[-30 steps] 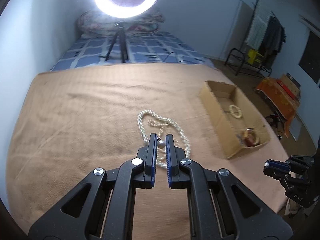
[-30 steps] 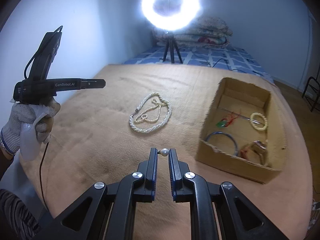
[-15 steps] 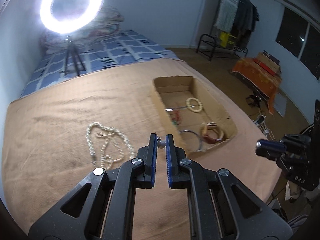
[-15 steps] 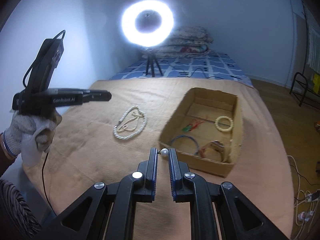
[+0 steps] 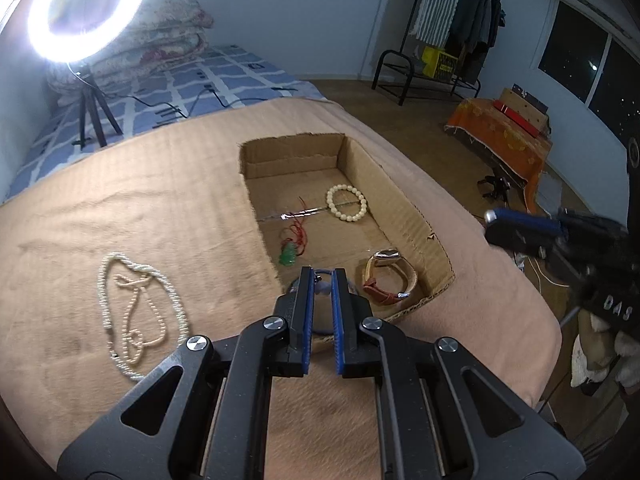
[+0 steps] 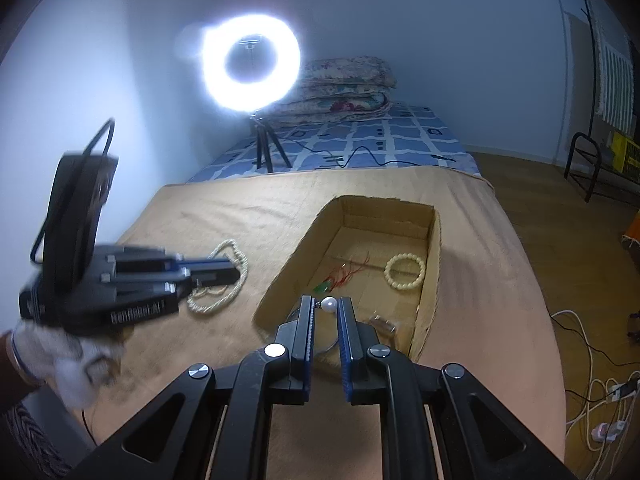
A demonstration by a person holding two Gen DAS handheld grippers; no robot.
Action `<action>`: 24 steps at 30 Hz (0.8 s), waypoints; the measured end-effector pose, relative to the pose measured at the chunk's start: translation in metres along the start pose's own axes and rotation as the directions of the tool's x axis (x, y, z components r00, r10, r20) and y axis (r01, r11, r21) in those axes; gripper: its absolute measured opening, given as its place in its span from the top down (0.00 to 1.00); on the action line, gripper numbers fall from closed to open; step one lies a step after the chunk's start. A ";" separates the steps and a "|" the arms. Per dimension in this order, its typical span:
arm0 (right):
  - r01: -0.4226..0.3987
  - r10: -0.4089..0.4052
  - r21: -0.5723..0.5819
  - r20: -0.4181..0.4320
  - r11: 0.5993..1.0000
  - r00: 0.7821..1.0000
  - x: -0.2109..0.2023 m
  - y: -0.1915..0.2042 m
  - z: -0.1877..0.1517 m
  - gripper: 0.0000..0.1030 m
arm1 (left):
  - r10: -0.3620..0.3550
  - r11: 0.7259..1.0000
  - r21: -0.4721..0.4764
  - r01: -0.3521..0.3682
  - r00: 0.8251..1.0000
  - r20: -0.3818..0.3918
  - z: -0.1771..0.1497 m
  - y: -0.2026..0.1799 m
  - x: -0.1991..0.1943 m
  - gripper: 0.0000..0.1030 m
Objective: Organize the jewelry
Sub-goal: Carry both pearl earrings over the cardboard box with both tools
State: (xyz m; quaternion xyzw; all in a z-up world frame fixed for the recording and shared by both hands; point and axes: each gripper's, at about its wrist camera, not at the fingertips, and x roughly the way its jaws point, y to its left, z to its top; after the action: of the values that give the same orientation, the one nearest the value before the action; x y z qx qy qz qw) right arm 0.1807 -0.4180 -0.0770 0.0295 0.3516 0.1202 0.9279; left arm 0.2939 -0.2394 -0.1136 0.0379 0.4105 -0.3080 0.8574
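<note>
A cardboard box [image 5: 400, 196] sits on the tan blanket and holds a cream bead bracelet [image 5: 346, 208], a green pendant on red cord [image 5: 288, 256], a blue bangle and a brown-strap watch [image 5: 390, 278]. A long pearl necklace [image 5: 136, 304] lies on the blanket left of the box. My left gripper [image 5: 323, 280] hovers over the box's near end, jaws slightly apart, a blurred pale bead between them. My right gripper [image 6: 325, 306] is over the box [image 6: 434, 264] with a pearl earring [image 6: 329, 304] between its slightly parted jaws.
A ring light on a tripod [image 6: 252, 68] stands on the blue checked bed beyond the blanket. A clothes rack [image 5: 452, 40] and an orange-covered bench [image 5: 504, 136] stand on the floor to the right. Cables lie on the floor [image 6: 600, 400].
Both grippers have moved over the cardboard box. The jaws of both have parted a little and the pearls sit looser between them.
</note>
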 end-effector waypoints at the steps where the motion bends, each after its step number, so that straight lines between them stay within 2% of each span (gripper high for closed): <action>1: 0.006 -0.006 0.001 0.000 1.000 1.000 0.004 -0.003 0.003 0.91 | -0.001 1.000 0.001 0.001 1.000 -0.004 0.000 -0.002 0.005 0.94; 9: 0.041 -0.040 0.020 -0.021 0.999 0.999 0.034 -0.028 0.019 0.91 | -0.010 1.000 0.008 0.011 1.000 -0.027 -0.004 -0.013 0.030 0.94; 16: 0.046 -0.043 0.061 -0.053 0.997 0.998 0.077 -0.050 0.036 0.91 | -0.009 1.000 0.006 0.009 0.999 -0.038 -0.002 -0.017 0.044 0.94; 24: 0.057 -0.048 0.110 -0.080 0.992 0.996 0.113 -0.063 0.041 0.91 | 0.001 1.000 0.018 0.000 0.999 -0.048 -0.004 -0.020 0.057 0.94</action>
State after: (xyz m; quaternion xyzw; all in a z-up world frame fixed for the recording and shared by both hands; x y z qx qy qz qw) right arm 0.3022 -0.4505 -0.1277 0.0677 0.3938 0.0768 0.9135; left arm 0.3070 -0.2821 -0.1538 0.0533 0.4280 -0.3106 0.8471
